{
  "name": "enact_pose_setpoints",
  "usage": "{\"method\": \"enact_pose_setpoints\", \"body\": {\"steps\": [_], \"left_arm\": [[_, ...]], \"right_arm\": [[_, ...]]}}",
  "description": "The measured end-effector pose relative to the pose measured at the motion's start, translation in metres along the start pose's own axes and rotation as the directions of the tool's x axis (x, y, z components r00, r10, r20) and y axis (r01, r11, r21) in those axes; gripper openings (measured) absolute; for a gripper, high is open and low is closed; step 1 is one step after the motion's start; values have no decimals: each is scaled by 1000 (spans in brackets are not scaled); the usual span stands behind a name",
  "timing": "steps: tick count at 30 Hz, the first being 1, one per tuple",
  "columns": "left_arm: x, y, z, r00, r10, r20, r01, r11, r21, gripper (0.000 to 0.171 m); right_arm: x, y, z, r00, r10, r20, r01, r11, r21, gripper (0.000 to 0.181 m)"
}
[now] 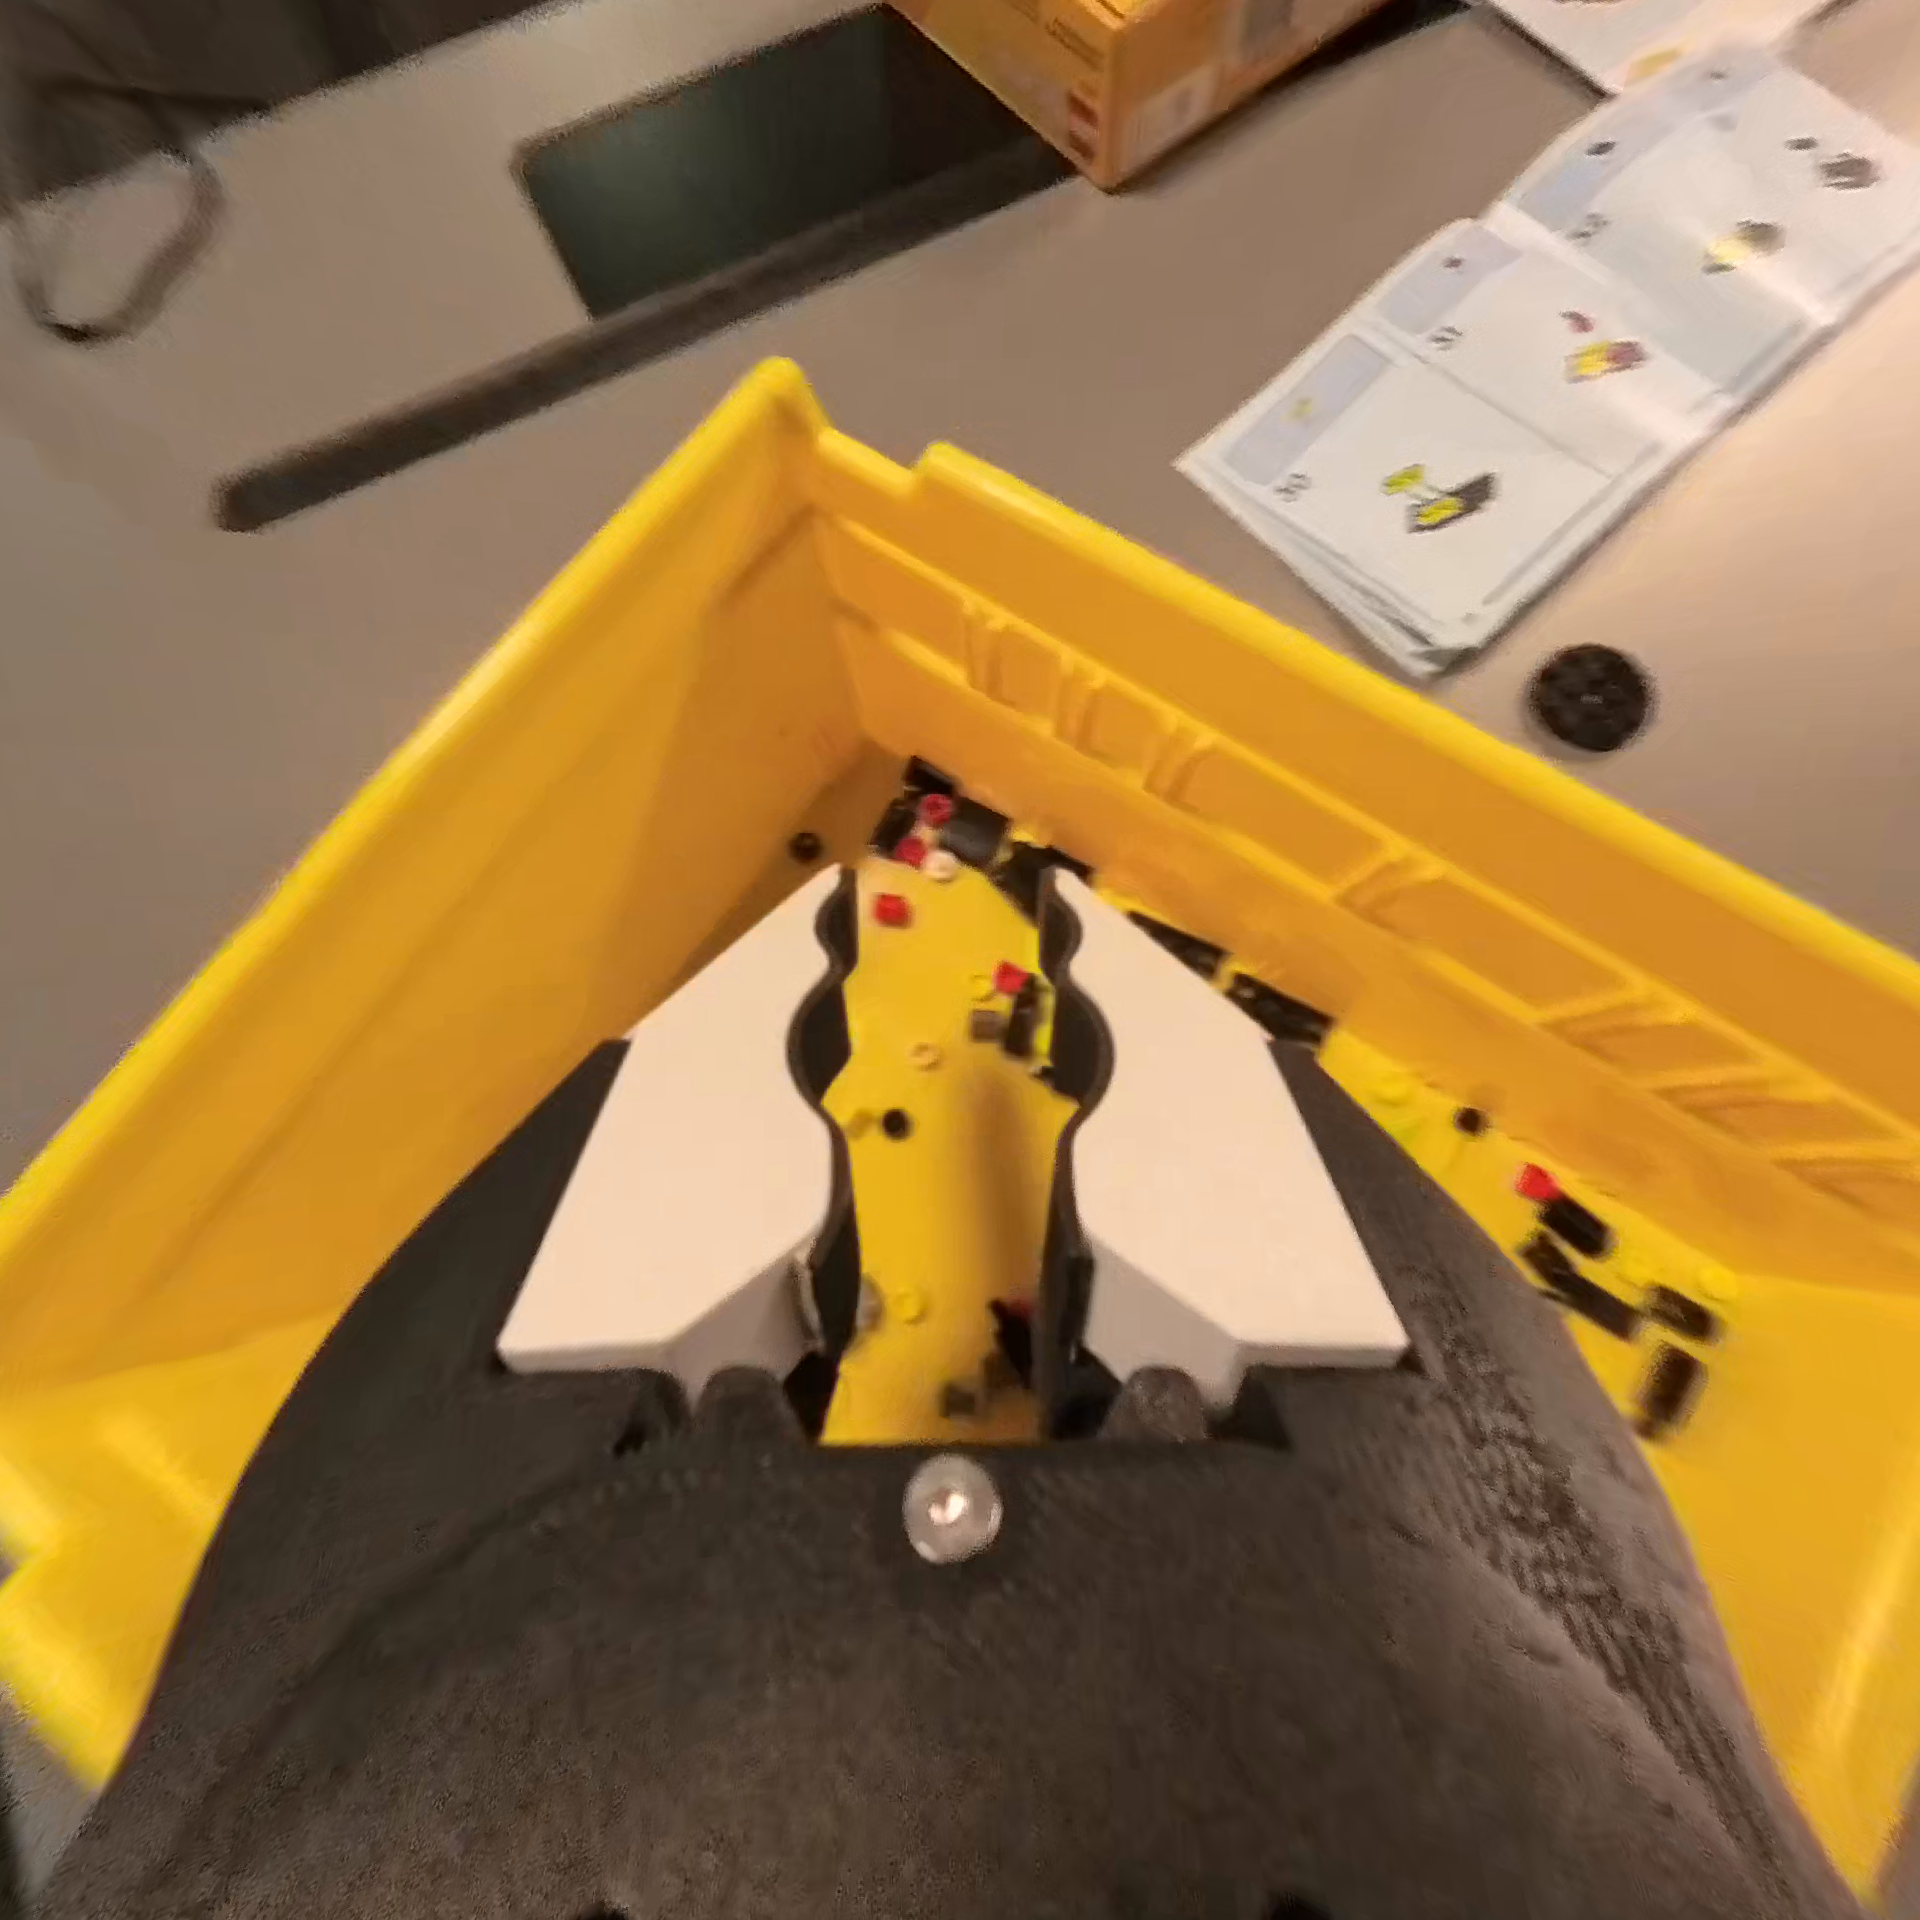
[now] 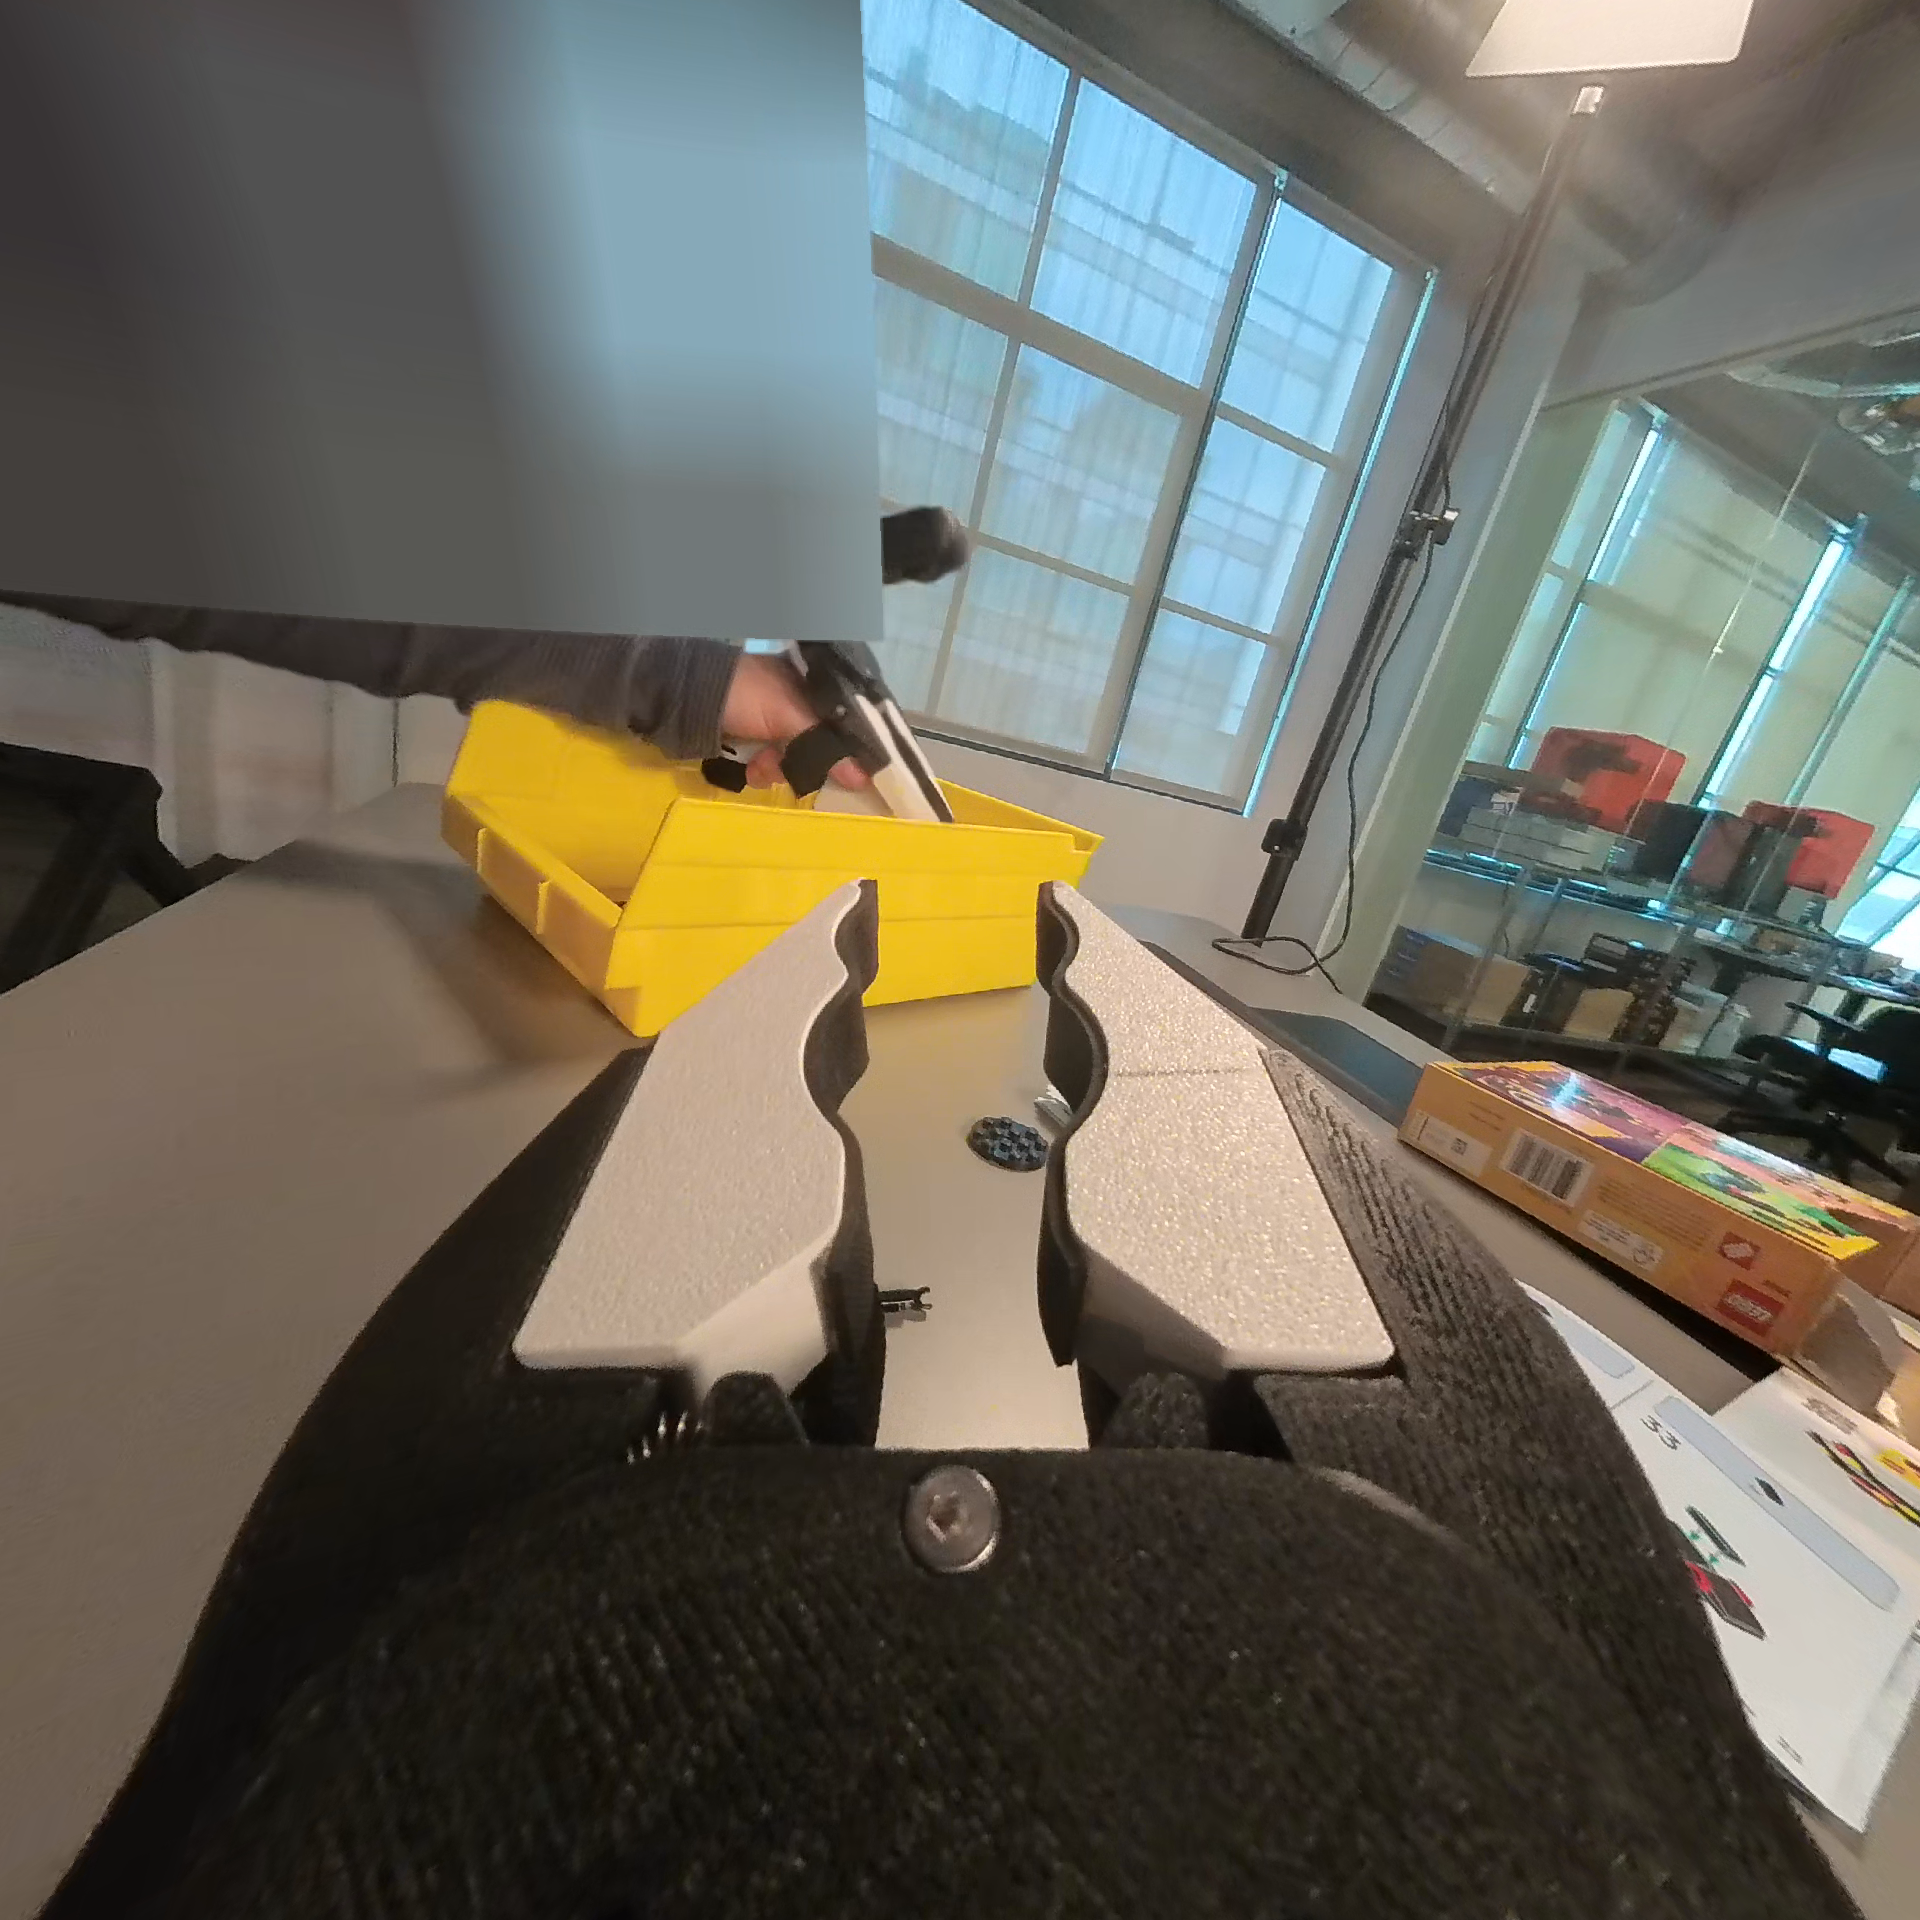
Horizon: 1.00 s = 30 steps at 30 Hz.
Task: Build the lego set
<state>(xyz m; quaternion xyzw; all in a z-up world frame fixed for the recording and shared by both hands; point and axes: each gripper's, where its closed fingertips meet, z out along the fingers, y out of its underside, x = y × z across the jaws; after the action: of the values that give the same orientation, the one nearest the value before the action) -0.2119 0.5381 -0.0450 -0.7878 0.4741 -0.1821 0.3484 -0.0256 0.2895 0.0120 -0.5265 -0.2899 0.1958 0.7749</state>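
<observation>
A yellow bin point(image 1: 623, 727) holds several small loose red, black and yellow lego pieces point(image 1: 940, 831) on its floor. My left gripper point(image 1: 951, 883) is open and empty, reaching down into the bin's far corner above the pieces. A black round plate point(image 1: 1590, 698) lies on the table outside the bin; it also shows in the right wrist view point(image 2: 1006, 1141). My right gripper point(image 2: 956, 899) is open and empty, low over the table, aimed at the bin point(image 2: 831, 914). The left gripper point(image 2: 894, 774), held by a hand, shows there dipping into the bin.
An open instruction booklet point(image 1: 1538, 416) and a yellow lego box point(image 1: 1122, 73) lie beyond the bin; the box point(image 2: 1621, 1184) and booklet point(image 2: 1787, 1538) are at my right. A tiny black piece point(image 2: 906, 1299) lies on the grey table point(image 2: 260, 1143). A light stand point(image 2: 1382, 613) stands behind. The left gripper's tips are roughly 30 cm from the right gripper's.
</observation>
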Motion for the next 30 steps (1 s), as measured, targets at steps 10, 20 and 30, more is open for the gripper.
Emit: {"method": "enact_pose_setpoints", "body": {"steps": [10, 20, 30], "left_arm": [[9, 13, 40, 971, -29, -239, -80, 898, -433, 14], [-1, 22, 67, 961, 175, -215, -259, 841, -475, 12], [-1, 21, 70, 960, 174, -219, -259, 851, -457, 31]], "right_arm": [[-4, 0, 0, 1000, -18, 22, 18, 1000, 0, 28], [-5, -1, 0, 999, -5, 36, 4, 1000, 7, 28], [-6, -1, 1, 999, -2, 42, 2, 1000, 9, 27]]}}
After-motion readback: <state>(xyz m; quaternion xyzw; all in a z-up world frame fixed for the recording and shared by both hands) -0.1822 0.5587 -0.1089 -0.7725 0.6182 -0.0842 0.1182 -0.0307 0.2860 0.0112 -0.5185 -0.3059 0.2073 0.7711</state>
